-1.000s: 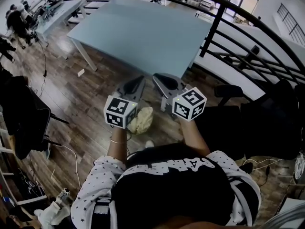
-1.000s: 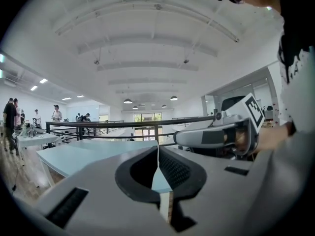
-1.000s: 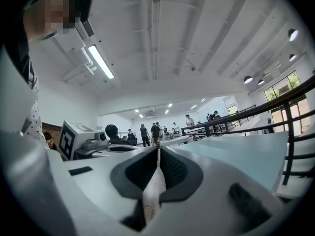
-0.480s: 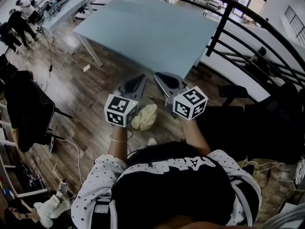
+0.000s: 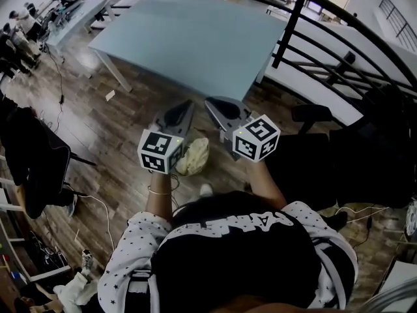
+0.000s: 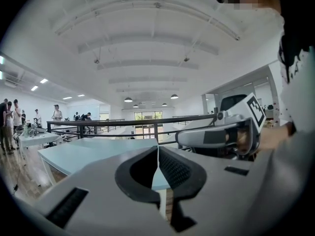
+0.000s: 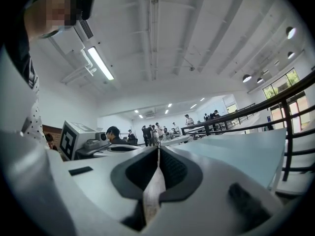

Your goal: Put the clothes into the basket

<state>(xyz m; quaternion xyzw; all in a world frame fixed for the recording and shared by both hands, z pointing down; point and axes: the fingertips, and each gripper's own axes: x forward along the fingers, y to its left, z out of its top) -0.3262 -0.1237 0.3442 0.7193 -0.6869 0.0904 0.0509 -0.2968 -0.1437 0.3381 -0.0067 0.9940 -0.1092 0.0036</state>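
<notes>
Jaws pressed together, empty, on left gripper (image 5: pixel 187 105) and right gripper (image 5: pixel 212 103), near table (image 5: pixel 195 38) edge

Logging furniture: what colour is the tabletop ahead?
Pale blue; the tabletop shows best in the head view.

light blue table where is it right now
Head view, top centre: the light blue table stands on the wooden floor just beyond the left gripper and right gripper, with the black railing along its right side.

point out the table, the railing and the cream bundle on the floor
table (image 5: pixel 189 38), head view, middle of its top
railing (image 5: pixel 288 34), head view, upright post
cream bundle (image 5: pixel 195 155), head view, its middle
</notes>
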